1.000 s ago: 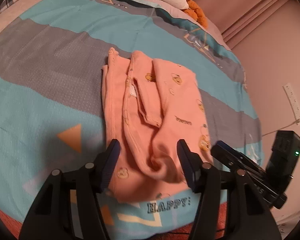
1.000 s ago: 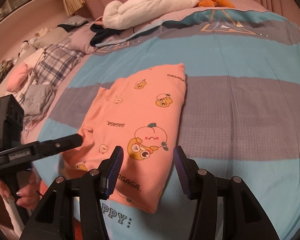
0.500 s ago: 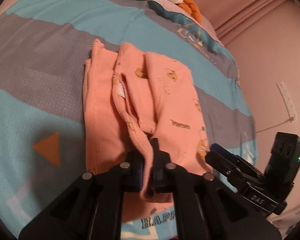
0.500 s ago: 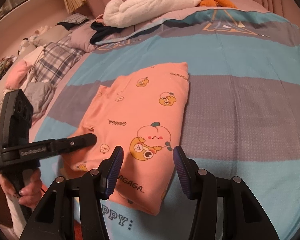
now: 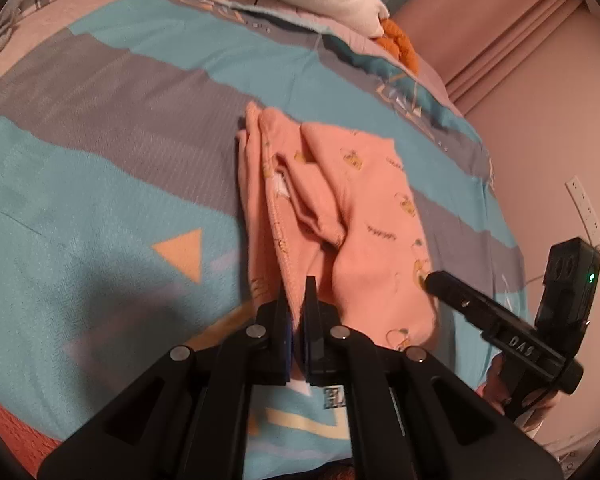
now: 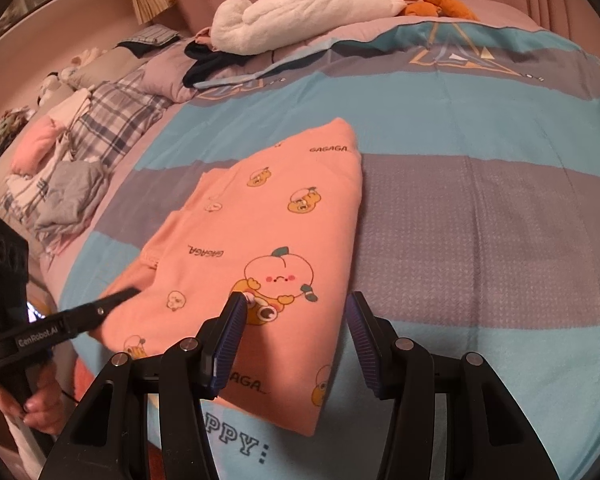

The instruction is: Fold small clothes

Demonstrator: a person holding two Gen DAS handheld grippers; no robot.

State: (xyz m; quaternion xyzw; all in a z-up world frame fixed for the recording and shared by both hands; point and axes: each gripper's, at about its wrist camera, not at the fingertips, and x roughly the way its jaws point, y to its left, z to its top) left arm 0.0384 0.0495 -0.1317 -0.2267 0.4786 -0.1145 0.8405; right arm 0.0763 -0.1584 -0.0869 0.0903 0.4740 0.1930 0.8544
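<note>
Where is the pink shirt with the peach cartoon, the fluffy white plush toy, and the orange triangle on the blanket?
pink cartoon-print cotton shirt (image 6: 276, 216), right wrist view, flat middle.
fluffy white plush toy (image 6: 300, 8), right wrist view, its body.
orange triangle printed on the blanket (image 5: 184, 254), left wrist view, its centre.

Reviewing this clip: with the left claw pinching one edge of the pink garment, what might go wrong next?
The left claw grips only a thin edge layer of the pink garment, so lifting may drag open the folded layers. The right claw is open over the near edge, not gripping, so the stack may slide on the bedspread.
</note>
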